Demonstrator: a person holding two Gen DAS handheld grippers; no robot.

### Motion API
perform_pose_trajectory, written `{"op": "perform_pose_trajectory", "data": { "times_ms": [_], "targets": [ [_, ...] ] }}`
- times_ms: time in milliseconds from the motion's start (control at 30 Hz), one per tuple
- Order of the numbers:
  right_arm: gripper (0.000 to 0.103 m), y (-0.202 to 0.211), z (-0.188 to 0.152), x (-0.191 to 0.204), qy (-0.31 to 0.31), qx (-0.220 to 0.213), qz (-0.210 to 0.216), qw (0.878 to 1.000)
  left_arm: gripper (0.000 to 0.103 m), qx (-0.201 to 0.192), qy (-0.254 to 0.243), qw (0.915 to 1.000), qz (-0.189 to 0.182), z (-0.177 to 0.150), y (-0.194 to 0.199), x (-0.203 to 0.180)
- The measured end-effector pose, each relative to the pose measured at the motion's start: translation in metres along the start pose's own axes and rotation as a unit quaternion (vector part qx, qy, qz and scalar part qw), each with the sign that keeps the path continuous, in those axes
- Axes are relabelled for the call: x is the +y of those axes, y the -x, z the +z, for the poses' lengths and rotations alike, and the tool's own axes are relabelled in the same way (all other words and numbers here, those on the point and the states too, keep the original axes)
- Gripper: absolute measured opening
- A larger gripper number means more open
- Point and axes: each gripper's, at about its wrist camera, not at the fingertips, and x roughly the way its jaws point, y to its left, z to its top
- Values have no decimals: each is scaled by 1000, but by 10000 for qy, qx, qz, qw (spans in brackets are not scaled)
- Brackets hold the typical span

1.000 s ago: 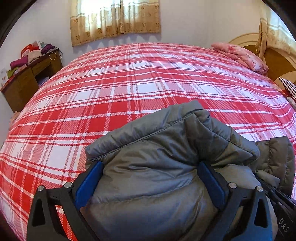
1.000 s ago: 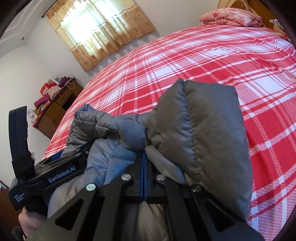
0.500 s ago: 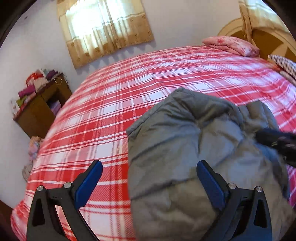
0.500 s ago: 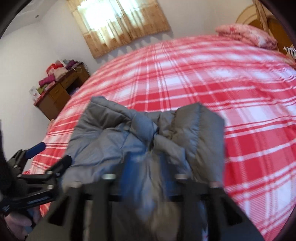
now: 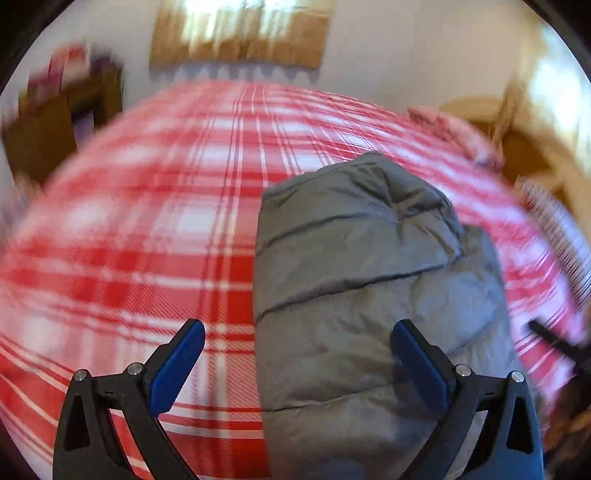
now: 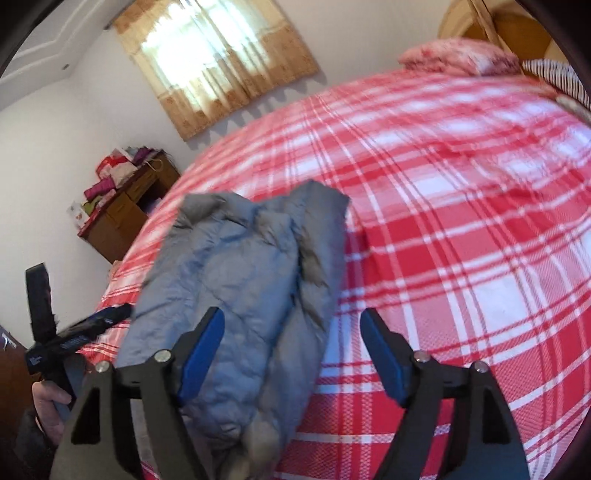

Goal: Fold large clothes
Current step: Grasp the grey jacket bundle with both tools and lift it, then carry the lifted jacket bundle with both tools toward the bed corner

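A grey padded jacket lies folded into a compact bundle on the red and white plaid bed. It also shows in the right wrist view. My left gripper is open and empty, above the bundle's near left edge. My right gripper is open and empty, above the bundle's near right edge. The left gripper also shows at the left of the right wrist view, apart from the jacket. The left wrist view is blurred by motion.
A wooden desk piled with clothes stands left of the bed under a curtained window. A pink pillow and a wooden headboard are at the far right. The plaid bed sheet spreads right of the jacket.
My right gripper has opened and let go of the jacket. Both grippers have pulled back and up from the bundle, which now rests on the bed on its own.
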Motion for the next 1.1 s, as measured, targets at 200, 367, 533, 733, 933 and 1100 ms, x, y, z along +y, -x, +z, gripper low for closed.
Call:
{"op": "perform_pose_trajectory", "data": {
  "times_ms": [200,367,533,733,933,1100],
  "targets": [
    [79,-40,6,-7,-276,241,277,9989,102,239,339,9962,-760,1,-28,5],
    [79,-50,4,-7,-253,272,492,9981,102,314,430,9942,-930,1,-41,2],
    [79,-57,4,-10,-208,378,740,9963,102,426,394,9939,-941,-1,-47,-4],
    [79,-64,7,-13,-275,451,923,9943,102,492,459,9921,-1055,-3,-48,1],
    [80,-66,5,-17,-245,479,1088,9926,102,580,561,9847,-1543,-5,-51,16],
    [80,-64,2,-20,-129,593,1191,9910,102,612,284,9832,-1695,-3,-54,10]
  ]
}}
